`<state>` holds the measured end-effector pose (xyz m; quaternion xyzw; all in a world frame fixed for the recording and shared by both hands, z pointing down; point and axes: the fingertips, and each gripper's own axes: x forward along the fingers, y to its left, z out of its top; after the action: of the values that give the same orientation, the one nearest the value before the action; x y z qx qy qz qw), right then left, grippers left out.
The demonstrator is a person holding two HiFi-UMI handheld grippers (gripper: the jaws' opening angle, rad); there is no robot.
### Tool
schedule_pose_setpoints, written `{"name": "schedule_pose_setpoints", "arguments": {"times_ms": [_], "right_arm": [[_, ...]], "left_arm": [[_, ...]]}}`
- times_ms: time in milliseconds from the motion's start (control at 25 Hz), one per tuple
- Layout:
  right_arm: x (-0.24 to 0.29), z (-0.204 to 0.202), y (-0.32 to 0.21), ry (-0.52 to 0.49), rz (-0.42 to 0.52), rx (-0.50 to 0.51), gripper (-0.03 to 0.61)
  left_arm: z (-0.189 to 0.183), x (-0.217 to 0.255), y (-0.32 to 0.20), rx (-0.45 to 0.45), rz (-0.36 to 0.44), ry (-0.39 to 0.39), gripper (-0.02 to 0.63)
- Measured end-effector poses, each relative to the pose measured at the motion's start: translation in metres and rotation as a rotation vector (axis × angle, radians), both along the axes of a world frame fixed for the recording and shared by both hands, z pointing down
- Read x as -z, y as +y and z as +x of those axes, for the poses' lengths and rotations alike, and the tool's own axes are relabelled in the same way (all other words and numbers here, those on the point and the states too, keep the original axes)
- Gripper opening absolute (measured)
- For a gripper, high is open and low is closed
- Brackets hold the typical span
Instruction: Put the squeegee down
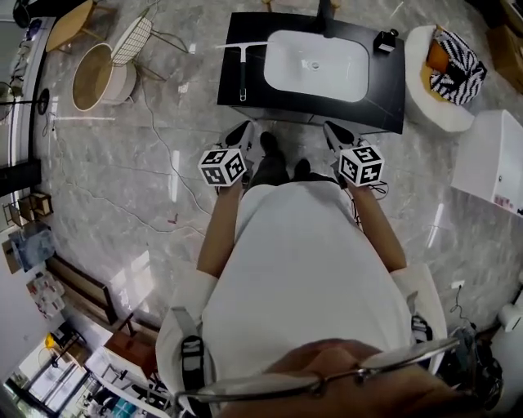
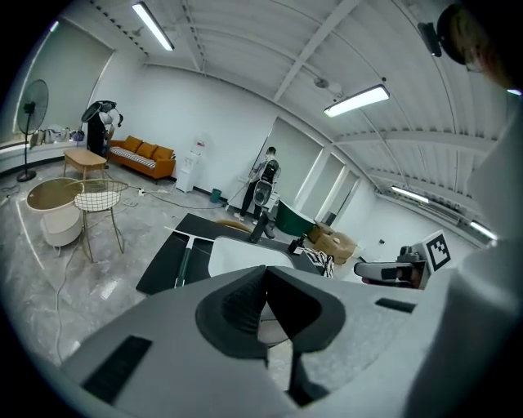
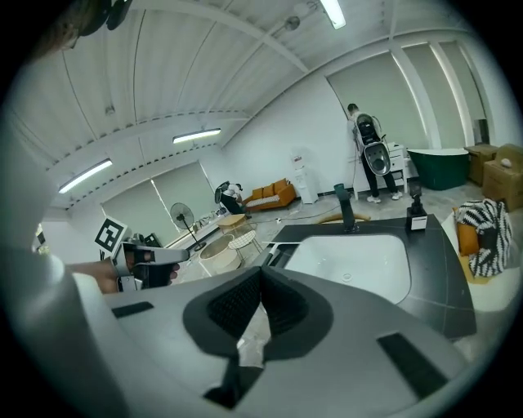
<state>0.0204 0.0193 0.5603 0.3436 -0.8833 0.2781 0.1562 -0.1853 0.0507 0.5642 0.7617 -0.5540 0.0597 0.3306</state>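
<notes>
The squeegee (image 1: pixel 242 72) lies flat on the black counter (image 1: pixel 384 94), left of the white basin (image 1: pixel 317 64), its white blade at the far end and its dark handle pointing toward me. In the left gripper view the squeegee (image 2: pixel 184 263) shows on the same counter strip. My left gripper (image 1: pixel 245 131) hangs in front of the counter's near edge, jaws shut with nothing between them. My right gripper (image 1: pixel 335 132) is level with it on the right, also shut and empty. Neither touches the squeegee.
A faucet (image 1: pixel 327 16) and a small dark bottle (image 1: pixel 386 39) stand on the counter. A round tub (image 1: pixel 98 77) and a wire chair (image 1: pixel 131 41) are at the far left. A white seat with a striped cushion (image 1: pixel 448 69) and a white cabinet (image 1: pixel 490 159) are at the right.
</notes>
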Motion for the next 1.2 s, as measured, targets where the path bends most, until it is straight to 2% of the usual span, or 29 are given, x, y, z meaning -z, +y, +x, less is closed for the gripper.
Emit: {"name": "schedule_pose_setpoints", "arguments": {"times_ms": [240, 400, 520, 720, 1200], "right_arm": [[0.017, -0.028, 0.004, -0.007, 0.058, 0.042, 0.006], [0.031, -0.042, -0.001, 0.001, 0.104, 0.051, 0.006], [0.040, -0.054, -0.004, 0.015, 0.140, 0.043, 0.006], [0.061, -0.074, -0.008, -0.020, 0.171, 0.009, 0.006], [0.059, -0.088, -0.006, 0.009, 0.160, -0.030, 0.006]], "left_arm": [[-0.027, 0.009, 0.020, 0.019, 0.012, 0.028, 0.005], [-0.044, 0.025, 0.018, 0.000, 0.061, 0.017, 0.005], [-0.056, 0.037, 0.013, -0.022, 0.102, -0.001, 0.005], [-0.074, 0.045, 0.008, -0.055, 0.111, -0.004, 0.005], [-0.087, 0.049, 0.001, -0.091, 0.128, 0.033, 0.005]]}}
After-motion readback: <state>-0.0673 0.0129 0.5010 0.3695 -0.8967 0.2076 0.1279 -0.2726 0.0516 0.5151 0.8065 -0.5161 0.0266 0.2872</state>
